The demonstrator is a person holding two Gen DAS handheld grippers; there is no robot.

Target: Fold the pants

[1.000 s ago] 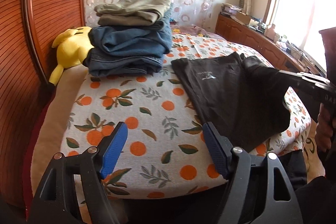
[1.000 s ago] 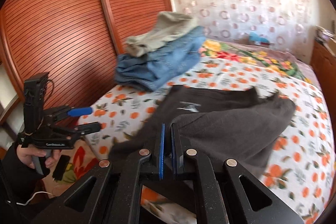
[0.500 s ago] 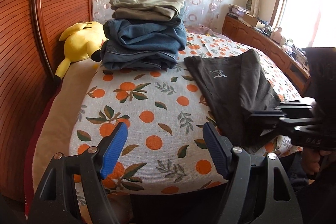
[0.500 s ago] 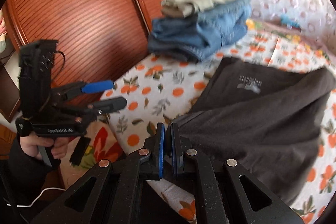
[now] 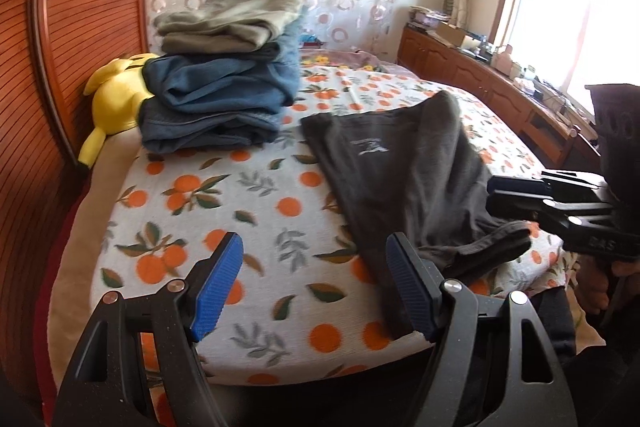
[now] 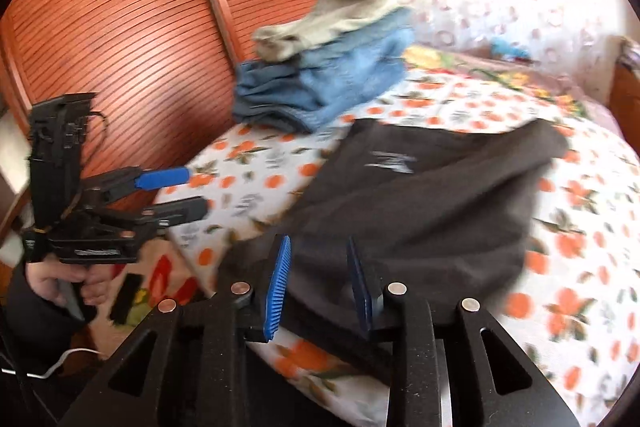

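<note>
Small pale logo on the dark pants (image 5: 370, 145), lettering too blurred to read. White letters "DAS" on the right claw (image 5: 514, 205) body.

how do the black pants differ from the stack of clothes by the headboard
The black pants lie as one flat layer near the bed's front edge; the stack of clothes is several garments piled high farther back. The pants are dark with a small pale logo; the stack is blue denim under olive fabric. The pants' near end is bunched and loose; the stack is folded. Both rest on the orange-print bedspread.

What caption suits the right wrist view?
Right gripper opening above dark pants on an orange-print bed.
</note>
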